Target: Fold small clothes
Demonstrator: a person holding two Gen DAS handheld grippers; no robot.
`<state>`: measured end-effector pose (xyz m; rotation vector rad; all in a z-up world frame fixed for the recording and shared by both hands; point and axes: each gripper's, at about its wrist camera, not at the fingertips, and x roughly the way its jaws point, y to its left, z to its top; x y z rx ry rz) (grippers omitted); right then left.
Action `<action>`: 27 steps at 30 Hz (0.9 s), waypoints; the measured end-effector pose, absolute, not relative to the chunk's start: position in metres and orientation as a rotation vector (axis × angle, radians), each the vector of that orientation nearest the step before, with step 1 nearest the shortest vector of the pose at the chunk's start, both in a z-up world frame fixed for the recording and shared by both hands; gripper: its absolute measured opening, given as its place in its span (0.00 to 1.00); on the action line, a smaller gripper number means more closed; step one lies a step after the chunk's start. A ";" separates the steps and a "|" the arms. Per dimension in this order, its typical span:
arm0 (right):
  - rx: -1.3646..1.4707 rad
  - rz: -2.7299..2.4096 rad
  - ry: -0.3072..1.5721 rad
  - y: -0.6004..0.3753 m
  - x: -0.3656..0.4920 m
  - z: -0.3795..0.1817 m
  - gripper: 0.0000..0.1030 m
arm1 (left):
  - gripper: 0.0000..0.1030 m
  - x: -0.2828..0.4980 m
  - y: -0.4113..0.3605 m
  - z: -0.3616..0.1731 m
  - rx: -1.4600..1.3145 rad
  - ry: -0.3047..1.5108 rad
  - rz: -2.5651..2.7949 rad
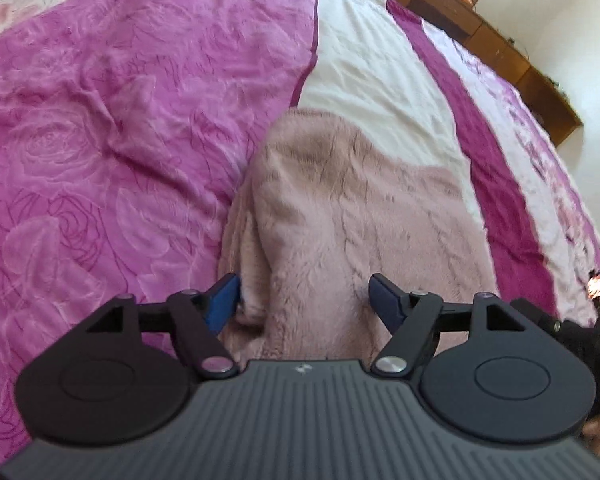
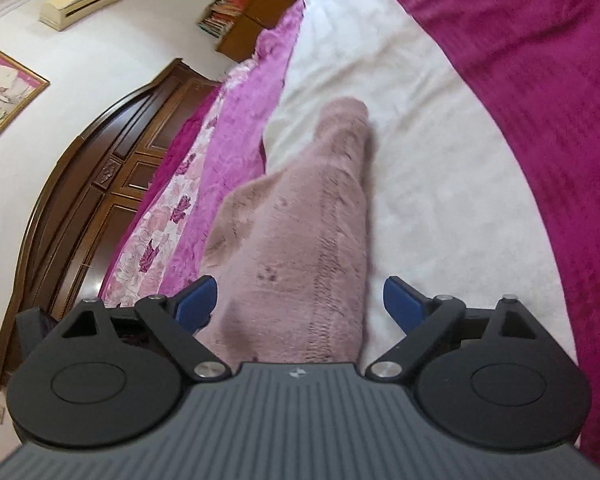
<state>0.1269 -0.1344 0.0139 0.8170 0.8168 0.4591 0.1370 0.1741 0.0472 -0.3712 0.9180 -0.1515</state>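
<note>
Lying on the bed [image 1: 100,120], the garment [image 1: 340,208] looks soft, light and floppy. Both grippers, left [image 1: 304,300] and right [image 2: 300,304], hover with jaws spread; pinch its near edge.

Bed [image 1: 360,64], pink-white floral bedspread [image 1: 120,120]; fuzzy pink garment [image 1: 340,208] lying on it.

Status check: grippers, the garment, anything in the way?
Left gripper open, right gripper open, neither gripping. Pink fuzzy garment lying on bedspread, between both sets of fingers. Nothing blocking.
</note>
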 end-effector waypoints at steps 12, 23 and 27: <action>0.742 0.568 0.874 -0.101 0.150 0.000 0.91 | 0.81 0.139 0.165 0.035 -0.340 0.912 -0.168; 0.763 0.561 0.869 -0.104 0.152 -0.004 0.65 | 0.80 0.143 0.172 0.028 -0.409 0.914 -0.175; 0.762 0.561 0.859 -0.104 0.152 0.005 0.56 | 0.52 0.138 0.175 0.031 -0.409 0.895 -0.169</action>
